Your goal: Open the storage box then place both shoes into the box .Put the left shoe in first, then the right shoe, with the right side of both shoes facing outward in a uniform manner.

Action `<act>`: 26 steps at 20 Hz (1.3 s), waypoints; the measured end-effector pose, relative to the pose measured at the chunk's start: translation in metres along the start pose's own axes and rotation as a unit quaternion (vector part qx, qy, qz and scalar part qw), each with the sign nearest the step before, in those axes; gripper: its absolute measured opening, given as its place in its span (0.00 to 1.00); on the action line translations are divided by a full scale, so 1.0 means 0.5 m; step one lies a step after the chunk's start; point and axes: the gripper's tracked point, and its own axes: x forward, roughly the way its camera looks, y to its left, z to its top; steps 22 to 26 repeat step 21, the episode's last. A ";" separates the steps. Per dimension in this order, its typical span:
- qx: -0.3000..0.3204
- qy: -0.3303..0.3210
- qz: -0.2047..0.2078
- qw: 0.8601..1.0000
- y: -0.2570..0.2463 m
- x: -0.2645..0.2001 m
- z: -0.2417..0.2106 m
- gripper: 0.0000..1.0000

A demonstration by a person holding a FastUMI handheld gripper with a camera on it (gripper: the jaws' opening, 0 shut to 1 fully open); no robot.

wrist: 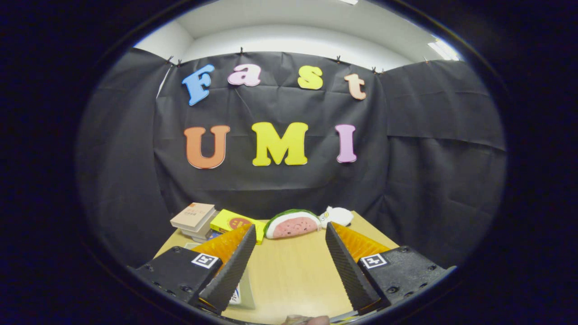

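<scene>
tool (289, 264): fingers spread wide, nothing btwn them but bare bench; holds nothing.
task things: storage box + both shoes not among what lies ahead of the fingers; can't say where they sit.
risk 1: tool aimed level at the booth wall, not down. Any reach from this pose is blind to box & shoes; likely a wrong-object grab.
risk 2: clutter at the far edge. Watermelon-slice plush (292, 223) just beyond the fingertips, white plush toy (336, 215) touching its right end. A fwd sweep could knock either off the back.
risk 3: stack of books (194, 220) + yellow box (235, 222) beyond the left finger (228, 266); a swing to that side could clip them.
risk 4: shoe order/facing easy to mix up w/o seeing the pair first.
bench (289, 275): light wood top, smooth, bare in the middle. A printed card partly hidden under the left finger; a pale rounded bit at the near edge, can't tell what.
room: black cloth on three sides, white wall + ceiling lights above.
</scene>
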 end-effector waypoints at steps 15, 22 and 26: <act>0.000 -0.021 -0.024 1.000 0.001 -0.058 0.023 0.99; -0.005 -0.018 -0.011 1.000 0.033 -0.055 0.018 0.99; -0.005 -0.018 -0.011 1.000 0.033 -0.055 0.018 0.99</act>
